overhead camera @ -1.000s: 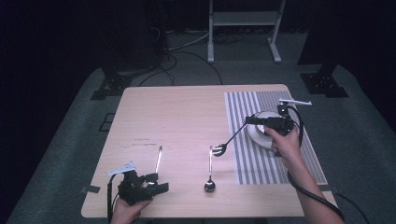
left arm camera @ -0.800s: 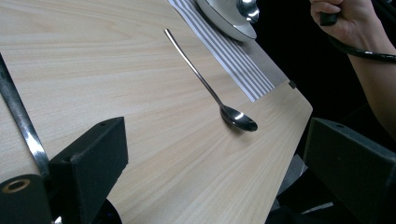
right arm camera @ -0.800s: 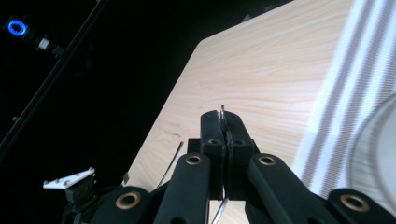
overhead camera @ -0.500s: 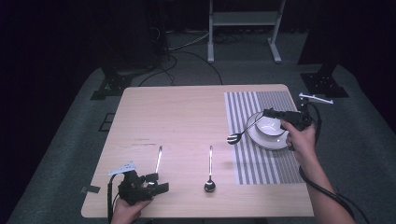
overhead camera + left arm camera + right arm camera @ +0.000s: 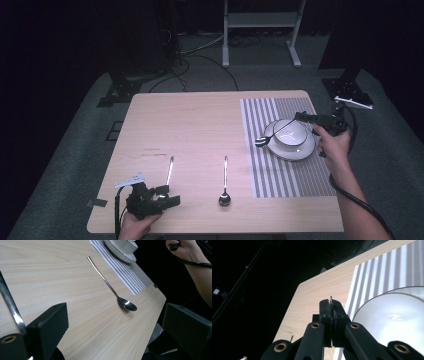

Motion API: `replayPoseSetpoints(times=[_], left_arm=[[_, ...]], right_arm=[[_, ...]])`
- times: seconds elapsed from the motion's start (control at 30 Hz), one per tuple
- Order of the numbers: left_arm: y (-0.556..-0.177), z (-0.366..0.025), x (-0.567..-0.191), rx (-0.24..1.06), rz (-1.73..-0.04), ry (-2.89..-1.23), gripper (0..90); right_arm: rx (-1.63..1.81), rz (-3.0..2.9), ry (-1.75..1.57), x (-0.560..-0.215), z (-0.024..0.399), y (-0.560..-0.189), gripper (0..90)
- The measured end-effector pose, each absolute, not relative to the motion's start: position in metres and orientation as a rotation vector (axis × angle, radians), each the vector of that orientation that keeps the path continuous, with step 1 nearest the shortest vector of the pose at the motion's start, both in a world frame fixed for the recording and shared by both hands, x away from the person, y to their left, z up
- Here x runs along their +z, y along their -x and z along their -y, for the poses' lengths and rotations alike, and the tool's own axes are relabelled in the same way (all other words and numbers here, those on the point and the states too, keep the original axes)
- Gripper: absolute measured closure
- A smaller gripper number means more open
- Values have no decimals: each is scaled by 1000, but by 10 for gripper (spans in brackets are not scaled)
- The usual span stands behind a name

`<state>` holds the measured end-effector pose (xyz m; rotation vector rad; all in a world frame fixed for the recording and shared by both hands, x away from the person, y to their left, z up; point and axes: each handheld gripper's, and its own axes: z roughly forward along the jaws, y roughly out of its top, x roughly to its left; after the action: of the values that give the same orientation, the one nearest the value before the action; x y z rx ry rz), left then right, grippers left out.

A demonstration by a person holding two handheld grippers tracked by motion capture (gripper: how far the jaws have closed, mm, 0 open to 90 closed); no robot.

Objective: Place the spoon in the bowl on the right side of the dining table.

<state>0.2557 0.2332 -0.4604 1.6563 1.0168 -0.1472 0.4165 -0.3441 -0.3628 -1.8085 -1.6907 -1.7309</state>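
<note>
High view shows the right tool (image 5: 301, 116) clamped on a spoon (image 5: 274, 134) over the bowl (image 5: 292, 135), apparently to set it there, while the left tool (image 5: 167, 195) rests open on the bench (image 5: 200, 125).

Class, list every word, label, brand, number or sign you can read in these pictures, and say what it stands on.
None can be read.
Faint reddish marks on the table, near the knife: too small to read.
Bowl, spoon, striped mat: no print.
</note>
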Motion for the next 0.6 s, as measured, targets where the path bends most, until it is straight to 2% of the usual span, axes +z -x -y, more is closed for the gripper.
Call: replayPoseSetpoints(times=[0.6], left_arm=[[-256,-233,-461,-151,-1016,-1657,50]], right_arm=[[-1759,1601,1967,-355,386,-415,886]])
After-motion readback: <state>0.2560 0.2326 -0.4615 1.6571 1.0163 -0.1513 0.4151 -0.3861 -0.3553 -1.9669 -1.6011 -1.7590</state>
